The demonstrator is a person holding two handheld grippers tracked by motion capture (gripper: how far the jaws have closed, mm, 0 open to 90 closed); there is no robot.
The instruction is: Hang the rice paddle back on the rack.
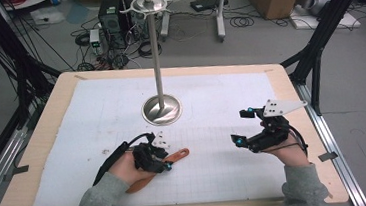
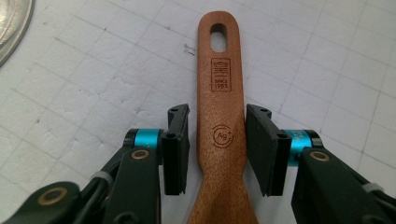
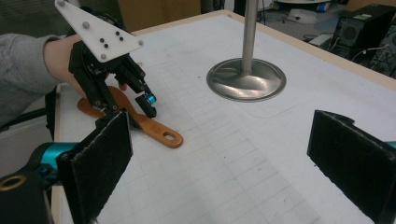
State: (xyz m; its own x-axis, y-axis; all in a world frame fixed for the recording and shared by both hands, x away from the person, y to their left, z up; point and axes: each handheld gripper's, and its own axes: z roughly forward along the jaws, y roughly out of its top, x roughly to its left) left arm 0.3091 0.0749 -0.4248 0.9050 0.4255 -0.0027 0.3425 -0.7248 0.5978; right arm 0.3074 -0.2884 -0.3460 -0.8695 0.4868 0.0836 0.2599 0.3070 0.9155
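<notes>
The table (image 1: 47, 125), a pale wooden top, carries a white gridded mat (image 1: 211, 105) over most of its surface; on the mat's far middle stands a metal stand (image 1: 159, 85), a slim upright pole on a round dished base; near the front left of the mat lies a wooden spatula (image 1: 175, 156), flat on the grid, its handle pointing towards the centre; its wood is a warm reddish brown, smooth, with an oblong hanging hole at the rounded handle end, a small burnt-in stamp below that and a round mark lower down, and the handle widens towards the blade, which is probably under the hand in the high view; the left gripper (image 2: 217, 140) straddles the handle at its narrow waist, the right pad looking to touch the wood and the left showing a sliver of gap, so a firm pinch cannot be told; the right gripper (image 3: 219, 163) hovers over bare mat at the front right, well apart from the spatula, its jaws spread wide with nothing between them
</notes>
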